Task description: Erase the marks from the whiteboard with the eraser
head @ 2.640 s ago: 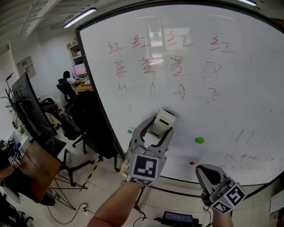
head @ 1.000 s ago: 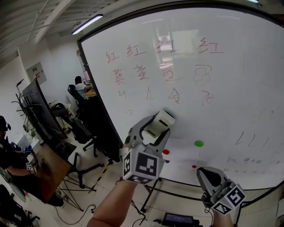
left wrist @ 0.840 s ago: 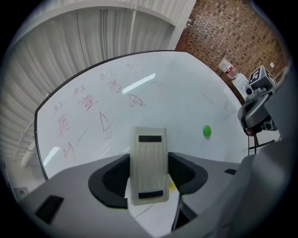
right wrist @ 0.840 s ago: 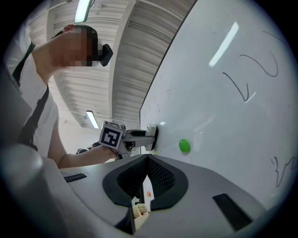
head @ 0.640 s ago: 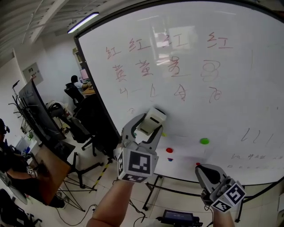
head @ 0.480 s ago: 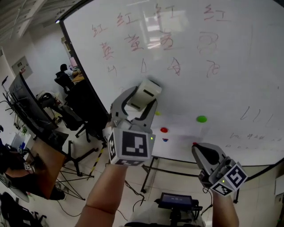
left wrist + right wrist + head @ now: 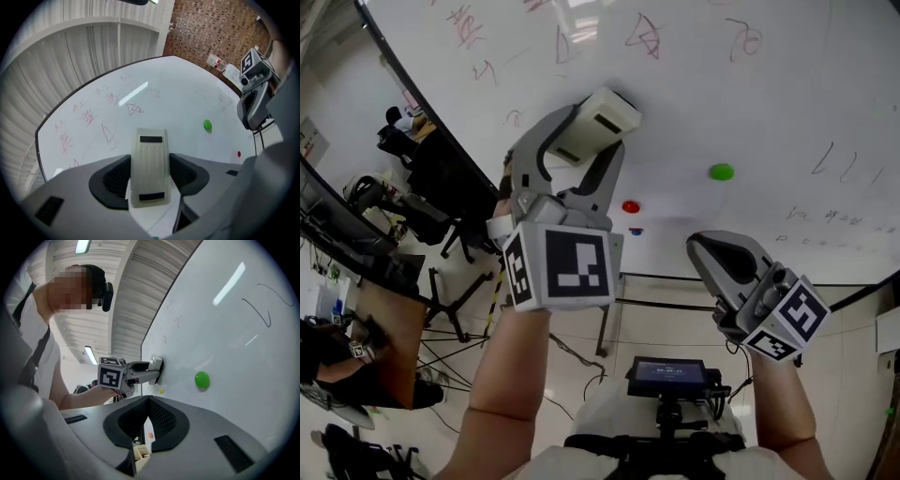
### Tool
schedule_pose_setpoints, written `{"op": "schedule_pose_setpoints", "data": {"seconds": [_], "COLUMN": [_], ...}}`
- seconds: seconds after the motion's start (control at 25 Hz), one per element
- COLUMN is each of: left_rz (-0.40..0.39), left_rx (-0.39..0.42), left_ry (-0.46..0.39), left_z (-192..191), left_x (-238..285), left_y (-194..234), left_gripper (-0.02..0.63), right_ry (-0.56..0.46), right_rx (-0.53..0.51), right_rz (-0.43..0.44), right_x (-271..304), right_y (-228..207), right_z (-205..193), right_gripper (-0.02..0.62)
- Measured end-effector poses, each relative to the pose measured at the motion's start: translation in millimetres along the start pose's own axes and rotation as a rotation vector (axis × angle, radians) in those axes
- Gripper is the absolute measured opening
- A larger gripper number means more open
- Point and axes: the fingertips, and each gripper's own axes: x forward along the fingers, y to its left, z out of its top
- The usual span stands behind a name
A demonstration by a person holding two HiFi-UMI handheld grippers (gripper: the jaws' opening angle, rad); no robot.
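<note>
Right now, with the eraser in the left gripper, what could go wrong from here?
The eraser sticks out well past the jaws of the left gripper, so pressing on the whiteboard could tilt it. A wide sweep might knock the green magnet or the red magnet. The red marks run up out of the head view, so high ones may get missed.

Cream, ribbed eraser (image 7: pixel 151 161), clamped by its long sides, pad end against the white whiteboard (image 7: pixel 769 103). Faint red marks (image 7: pixel 643 36) farther up and left of it; thin grey strokes (image 7: pixel 828 157) at right.
</note>
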Motion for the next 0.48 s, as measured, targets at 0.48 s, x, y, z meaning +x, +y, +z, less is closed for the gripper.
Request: {"op": "schedule_pose_setpoints", "data": {"seconds": [0.48], "left_rz": [0.062], "left_rx": [-0.173], "left_ry": [-0.086], "left_z": [-50], "left_x": [-17], "left_y": [35], "left_gripper": [0.282], "right_ry": [0.010], "right_rx": [-0.018], "right_rz": [0.035], "right_x": [20], "right_y": [13], "right_z": [-11], "right_gripper": [-0.002]}}
